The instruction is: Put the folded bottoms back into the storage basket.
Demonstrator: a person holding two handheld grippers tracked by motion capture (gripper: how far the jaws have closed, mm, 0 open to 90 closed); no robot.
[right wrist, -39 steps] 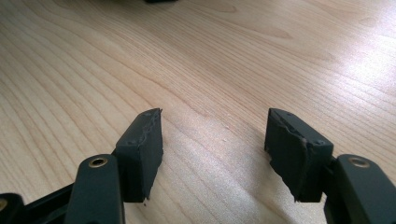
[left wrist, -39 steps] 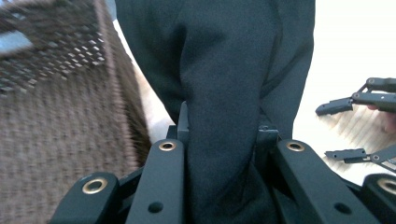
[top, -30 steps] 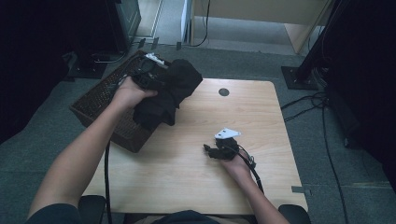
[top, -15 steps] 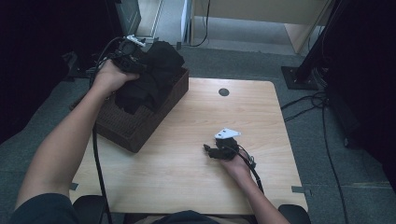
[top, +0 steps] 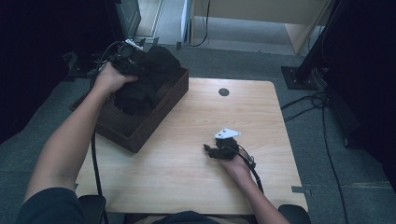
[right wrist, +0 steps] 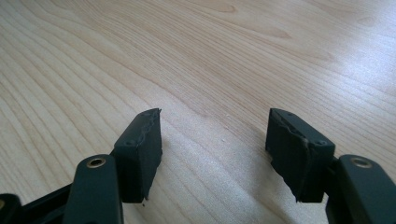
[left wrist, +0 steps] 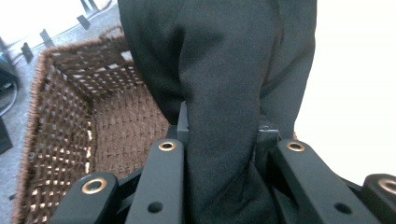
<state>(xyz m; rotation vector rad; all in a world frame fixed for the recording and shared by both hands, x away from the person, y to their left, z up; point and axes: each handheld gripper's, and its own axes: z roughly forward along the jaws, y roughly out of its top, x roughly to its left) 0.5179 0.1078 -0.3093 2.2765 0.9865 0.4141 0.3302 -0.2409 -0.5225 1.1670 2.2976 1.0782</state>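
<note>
a: where's the black cloth (top: 142,86)?

b: bunched over the brown woven basket (top: 140,135), hanging partly down inside it. the basket sits on the far left corner of the wooden table (top: 187,177), with one end sticking out past the table's left edge.

a: what's got hold of it?

b: left gripper (top: 125,59), above the far end of the basket. in the left gripper view the cloth (left wrist: 224,93) runs straight up between the two black jaws and they pinch it on both sides. basket weave (left wrist: 79,130) is right under it, so the cloth is over the basket's inside, not over the table.

a: is the cloth touching the basket bottom?

b: can't tell, the fold hides it.

a: right gripper (top: 215,150)?

b: resting on the table, well to the right of the basket, on the person's side. hand (top: 236,164) behind it, cable trailing back toward the near edge. grey plate on top.

a: jaws?

b: spread apart, nothing between them. right gripper view has bare wood grain (right wrist: 210,70) in the gap, tips low over the tabletop.

a: anything else on the table?

b: small dark round cap (top: 223,92), just right of the basket, near the far edge.
</note>
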